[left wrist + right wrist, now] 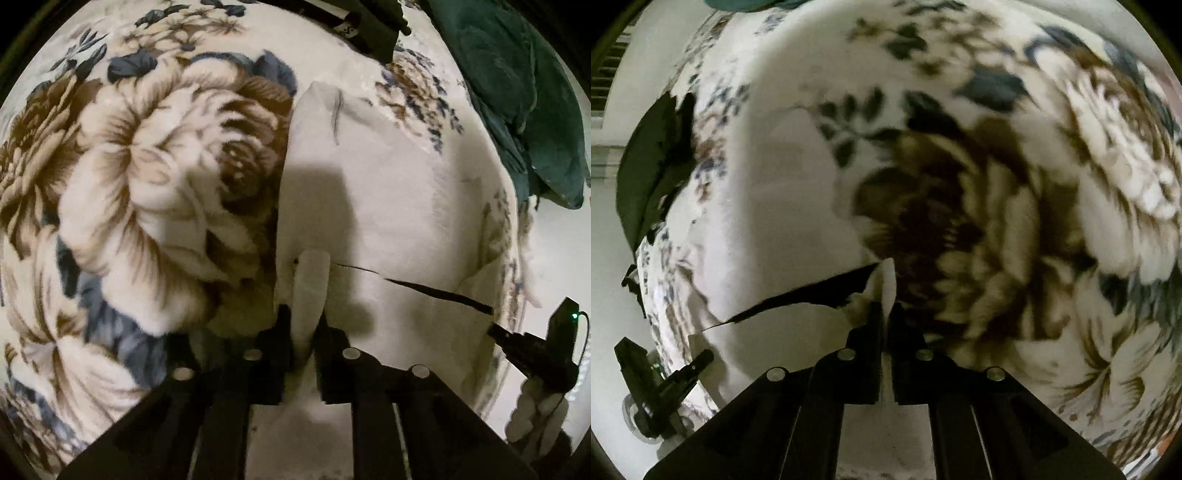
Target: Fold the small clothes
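Note:
A small white garment (388, 206) lies spread on a floral blanket (140, 184). My left gripper (304, 314) is shut on a bunched edge of the white garment at its near left corner. The other gripper shows at the right of the left wrist view (517, 339), holding the same edge. In the right wrist view my right gripper (884, 310) is shut on a pinched fold of the white garment (783, 206) at its near right corner. The lifted near edge leaves a dark gap above the layer below. The left gripper shows at the lower left (687, 369).
The floral blanket (1015, 240) covers the whole surface. A dark green cloth (517, 92) lies at the far right in the left wrist view. A dark green piece (653, 166) lies at the blanket's left edge in the right wrist view. A black object (362, 26) sits at the top.

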The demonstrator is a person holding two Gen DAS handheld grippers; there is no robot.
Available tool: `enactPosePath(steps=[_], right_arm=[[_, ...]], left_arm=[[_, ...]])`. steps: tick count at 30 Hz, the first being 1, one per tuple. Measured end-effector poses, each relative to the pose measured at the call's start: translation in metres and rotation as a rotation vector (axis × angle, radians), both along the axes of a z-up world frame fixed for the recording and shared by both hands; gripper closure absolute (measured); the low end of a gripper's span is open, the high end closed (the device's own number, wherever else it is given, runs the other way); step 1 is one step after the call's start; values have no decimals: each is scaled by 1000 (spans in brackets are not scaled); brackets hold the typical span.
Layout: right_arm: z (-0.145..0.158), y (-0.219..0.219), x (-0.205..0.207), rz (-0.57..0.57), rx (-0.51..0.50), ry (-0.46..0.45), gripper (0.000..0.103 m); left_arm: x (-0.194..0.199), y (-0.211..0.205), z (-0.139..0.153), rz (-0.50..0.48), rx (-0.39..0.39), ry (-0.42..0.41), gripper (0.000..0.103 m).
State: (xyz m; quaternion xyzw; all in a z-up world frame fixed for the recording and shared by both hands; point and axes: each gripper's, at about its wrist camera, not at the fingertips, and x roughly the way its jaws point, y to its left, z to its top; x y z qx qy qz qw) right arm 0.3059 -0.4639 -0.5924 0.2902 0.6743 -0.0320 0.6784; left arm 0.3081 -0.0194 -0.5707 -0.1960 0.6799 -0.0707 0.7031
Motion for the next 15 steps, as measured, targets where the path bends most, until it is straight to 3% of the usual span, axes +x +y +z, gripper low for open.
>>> enactPosePath(steps=[1, 2, 3, 4, 9, 12, 15], right_arm=[[6, 1, 4, -8, 18, -21, 83], [11, 2, 9, -26, 38, -51, 57], [17, 2, 15, -45, 49, -83, 34], [22, 4, 20, -51, 48, -106, 29], [23, 14, 83, -35, 1, -166, 29], [6, 23, 140, 17, -54, -167, 29], [-17, 30, 178, 81, -76, -110, 29]], left_arm=[[3, 1, 9, 3, -8, -11, 68], [9, 3, 19, 10, -31, -40, 47], [17, 4, 26, 20, -39, -66, 39], [24, 6, 32, 28, -38, -91, 36], [89, 4, 34, 5, 34, -173, 36], [129, -5, 14, -65, 106, -162, 36], [154, -22, -14, -171, 161, -126, 38]])
